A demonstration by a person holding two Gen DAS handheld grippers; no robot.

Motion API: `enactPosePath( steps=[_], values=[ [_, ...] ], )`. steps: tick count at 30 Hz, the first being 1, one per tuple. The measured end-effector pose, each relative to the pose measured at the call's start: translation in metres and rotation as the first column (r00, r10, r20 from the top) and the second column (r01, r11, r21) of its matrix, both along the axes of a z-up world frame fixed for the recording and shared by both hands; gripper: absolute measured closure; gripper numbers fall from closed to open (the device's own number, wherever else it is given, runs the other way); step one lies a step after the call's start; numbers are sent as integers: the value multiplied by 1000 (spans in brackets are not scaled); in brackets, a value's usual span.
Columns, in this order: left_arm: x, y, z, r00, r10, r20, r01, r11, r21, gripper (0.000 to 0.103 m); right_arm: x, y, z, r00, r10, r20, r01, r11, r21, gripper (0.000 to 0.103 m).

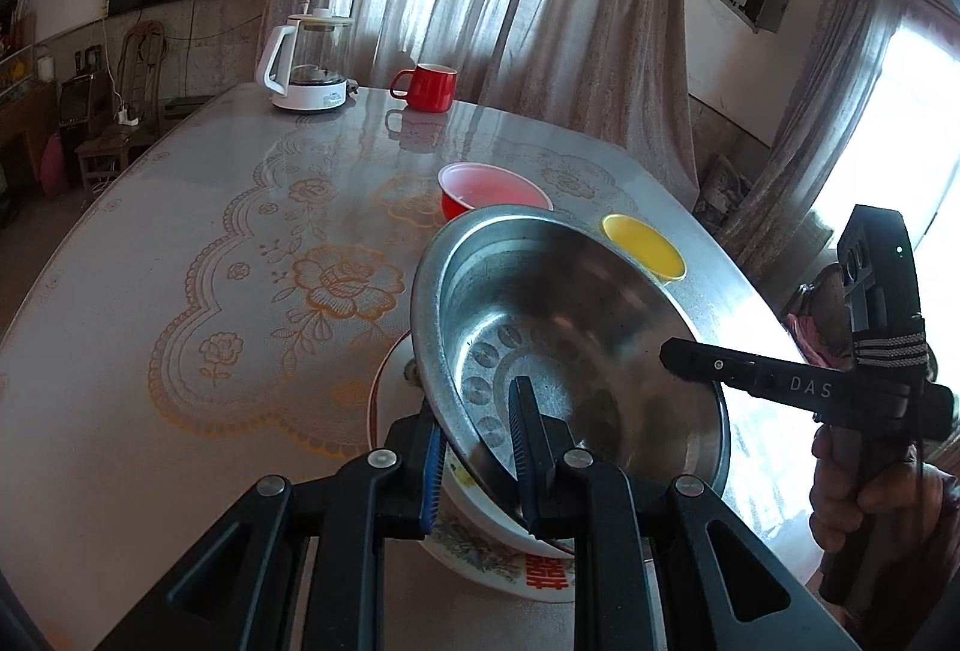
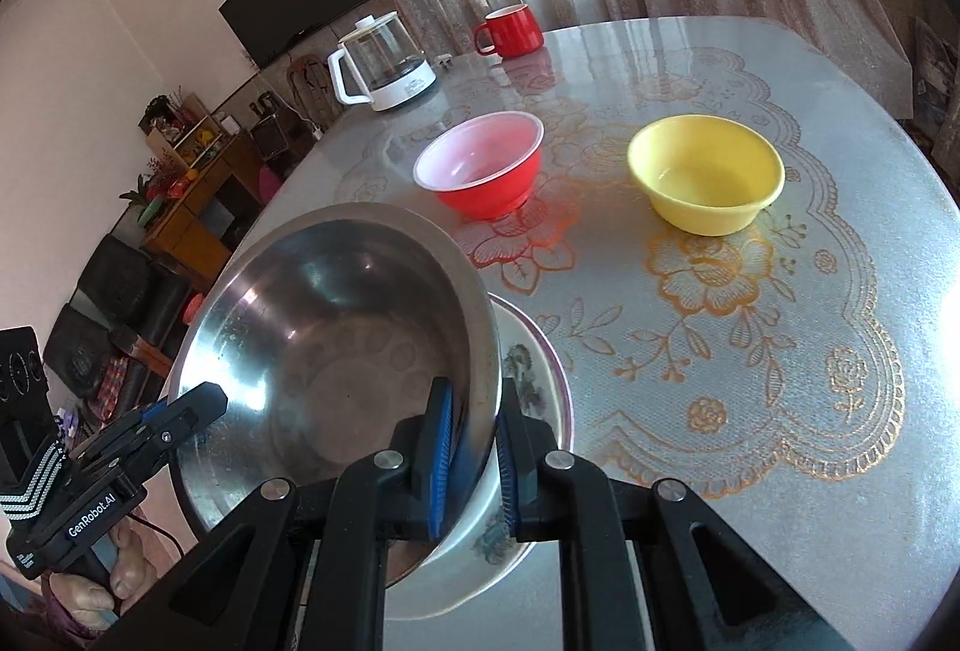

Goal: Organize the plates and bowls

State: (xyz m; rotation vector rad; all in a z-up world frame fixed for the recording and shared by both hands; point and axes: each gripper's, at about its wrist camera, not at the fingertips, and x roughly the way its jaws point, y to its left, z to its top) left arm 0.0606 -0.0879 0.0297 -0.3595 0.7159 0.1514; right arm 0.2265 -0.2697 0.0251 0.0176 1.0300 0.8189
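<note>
"DAS" on right gripper (image 1: pixel 678 358); "GenRobot.AI" on left gripper (image 2: pixel 207 402).

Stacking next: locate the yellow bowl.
In the right wrist view the yellow bowl sits on the table, right of the red bowl.

A tilted steel bowl (image 1: pixel 564 327) covers most of the floral plate (image 1: pixel 492 555) beneath it, leaving only a rim crescent and part of a red character showing. It also hides the near side of the red bowl (image 1: pixel 492 189) in the left wrist view. The right gripper (image 1: pixel 678 357) has its fingertips out of sight behind the steel rim there, and the left gripper (image 2: pixel 198 405) reaches the bowl's far rim in the right wrist view, its grip unclear. The bench (image 2: pixel 750 351) is cut off at the picture's right edge. Small items on the distant wooden shelf (image 2: pixel 186 159) are too tiny to identify.
</note>
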Motion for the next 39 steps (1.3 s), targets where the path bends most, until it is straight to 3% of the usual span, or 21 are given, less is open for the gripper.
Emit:
enactPosePath(
  steps=[14, 29, 35, 39],
  values=[
    [4, 6, -18, 997, -58, -45, 57, 998, -24, 83, 1, 11, -14, 999, -35, -30, 33, 996, -77, 88],
    [5, 4, -22, 996, -68, -55, 67, 997, -28, 82, -1, 6, -15, 998, -62, -30, 59, 996, -70, 89],
    [4, 4, -21, 997, -62, -54, 61, 998, -16, 80, -2, 2, -14, 996, -67, -57, 64, 997, -50, 81],
    [3, 5, -20, 997, -60, -52, 59, 998, -12, 79, -4, -3, -13, 995, -80, -63, 78, 996, -35, 80]
  ],
)
